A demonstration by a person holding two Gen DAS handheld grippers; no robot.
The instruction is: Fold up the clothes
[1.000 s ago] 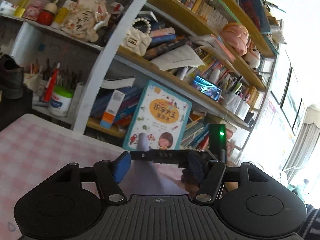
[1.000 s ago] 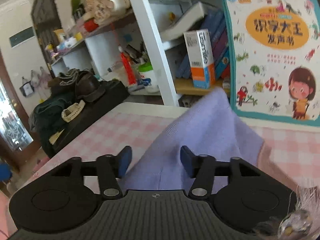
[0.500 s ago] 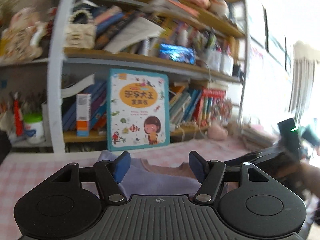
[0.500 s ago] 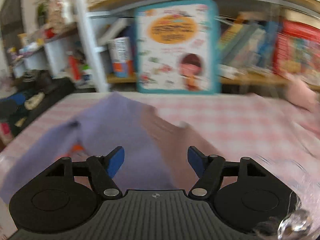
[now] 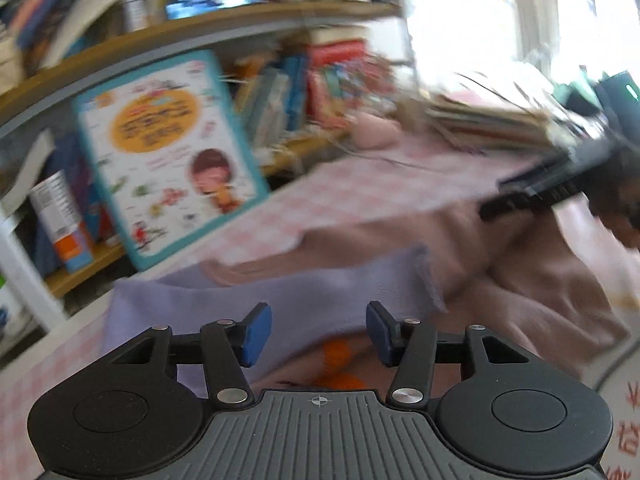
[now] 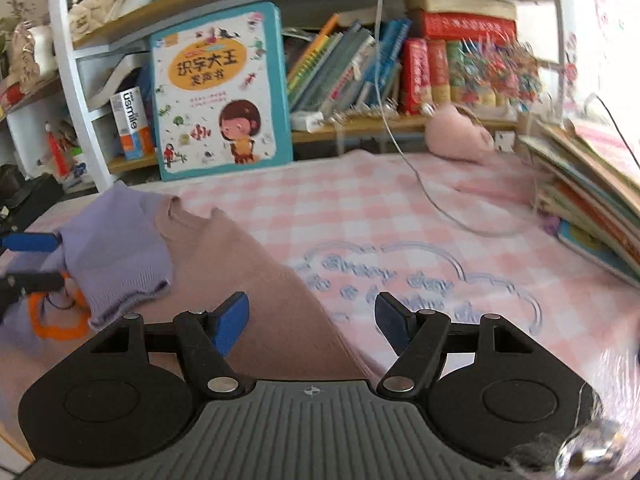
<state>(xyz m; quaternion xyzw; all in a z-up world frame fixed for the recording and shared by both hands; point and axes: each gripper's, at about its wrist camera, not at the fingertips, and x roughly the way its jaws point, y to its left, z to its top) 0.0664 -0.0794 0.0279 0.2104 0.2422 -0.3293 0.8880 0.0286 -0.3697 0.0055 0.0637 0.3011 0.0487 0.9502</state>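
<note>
1. The left gripper [image 5: 318,330] hangs low over the sweater [image 5: 520,280], its blue pads spread wide with nothing between them; the view is tilted and blurred.

2. The right gripper [image 6: 312,322] is level above the table [image 6: 400,216], jaws released and empty, the left pad [image 6: 230,320] over the sweater's right edge and the other over bare checked cloth.

3. The pink sweater [image 6: 248,280] lies flat on the left part of the table, collar toward the back edge, with a lilac sleeve [image 6: 116,252] folded across its chest and an orange print [image 6: 52,320] showing beneath the sleeve's cuff.

4. In the right wrist view, the left gripper's pad [image 6: 30,242] shows at the table's left edge, just beside the sleeve; whether it touches cannot be told.

5. In the left wrist view, the right gripper [image 5: 560,184] appears as a dark blurred bar over the far side of the sweater.

6. A picture book [image 6: 220,96] stands upright against the shelf [image 6: 360,126] at the table's back edge; a stack of books [image 6: 588,196] sits along the right edge.
</note>
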